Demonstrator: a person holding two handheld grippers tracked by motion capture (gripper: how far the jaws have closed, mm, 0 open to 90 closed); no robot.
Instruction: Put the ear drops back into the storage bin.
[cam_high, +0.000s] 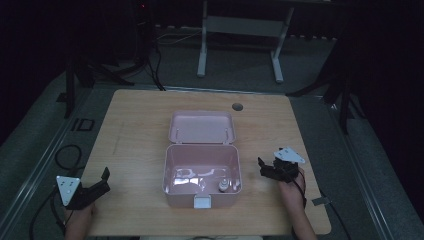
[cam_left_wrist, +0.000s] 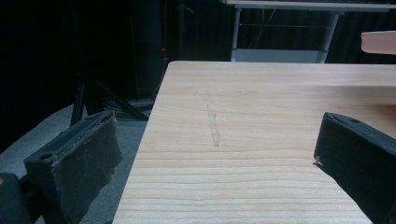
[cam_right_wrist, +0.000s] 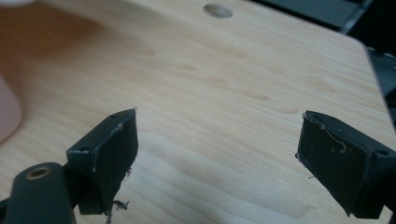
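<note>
The pink box (cam_high: 202, 172) sits open at the middle of the wooden table (cam_high: 135, 130), its lid (cam_high: 201, 127) thrown back flat on the far side and a pale latch tab (cam_high: 202, 202) hanging at its near wall. It looks like thin moulded plastic, so I judge it light, fairly stiff but apt to flex at the walls, smooth enough to slide on the wood if pushed from one side only, and not fragile. The lid's free far edge or its side rim seems the best place to take hold for swinging it shut, with the other claw steadying a side wall. Inside, near the front right corner, stands a small pale object (cam_high: 222, 186), too small to identify. The right gripper (cam_high: 270, 169) hovers just beside the box's right wall, jaws spread wide with nothing between them, angled toward the far right of the table. The left gripper (cam_high: 95, 187) rests well apart from the box, at the table's near left edge, jaws likewise spread and empty.
</note>
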